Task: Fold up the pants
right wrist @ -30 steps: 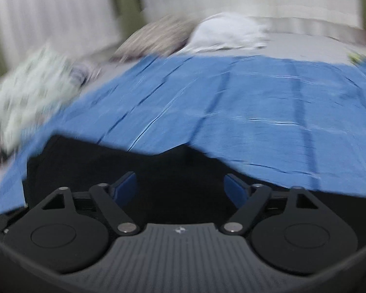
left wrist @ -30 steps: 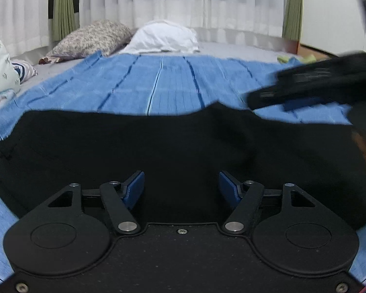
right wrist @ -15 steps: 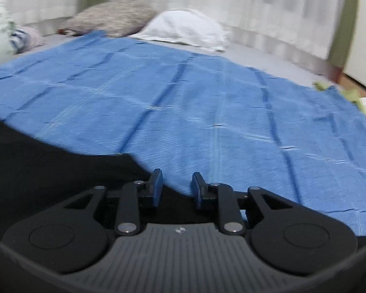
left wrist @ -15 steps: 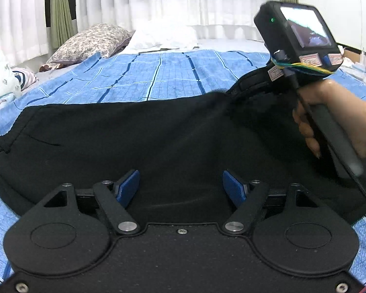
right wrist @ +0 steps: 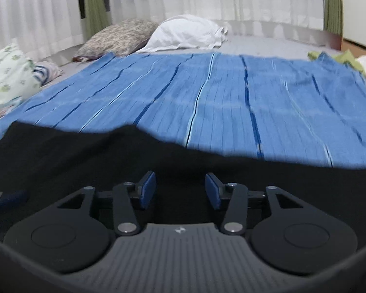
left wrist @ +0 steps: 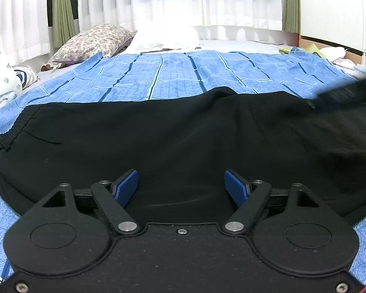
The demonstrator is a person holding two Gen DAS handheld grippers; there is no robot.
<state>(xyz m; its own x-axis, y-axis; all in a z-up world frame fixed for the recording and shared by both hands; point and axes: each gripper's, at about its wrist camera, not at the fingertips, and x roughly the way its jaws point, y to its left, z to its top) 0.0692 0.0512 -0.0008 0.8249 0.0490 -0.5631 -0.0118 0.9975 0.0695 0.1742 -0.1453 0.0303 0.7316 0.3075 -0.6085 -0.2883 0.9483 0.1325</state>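
Black pants (left wrist: 173, 134) are lying spread across a blue striped blanket (left wrist: 178, 78) on the bed, waistband (left wrist: 5, 136) toward 9 o'clock in the left wrist view, legs running off toward 3 o'clock. They appear already doubled lengthwise, so the step in hand is probably the crosswise fold.

Left tongs (left wrist: 180, 186) are hovering over the mid-section of the pants, jaws spread wide after just opening further, nothing pinched; dark cloth is showing in the gap, but the blue pads (left wrist: 125, 186) are not pressing on it. Right tongs (right wrist: 180, 189) are poised over the pants near their far edge, jaws having just been reopening, spread and gripping nothing. In the left view a blurred dark shape at 3 o'clock could be the right tool; cannot tell.

To do the step well:
- pinch both layers at the leg hem, not one ply;
- take the near and far edges together, keeping the pants square;
- lift only enough to clear the cloth beneath;
- carry toward the waistband, aligning edges before releasing.

Risk: the soft fabric may bunch at the crotch bulge (left wrist: 222, 91) at 12 o'clock.
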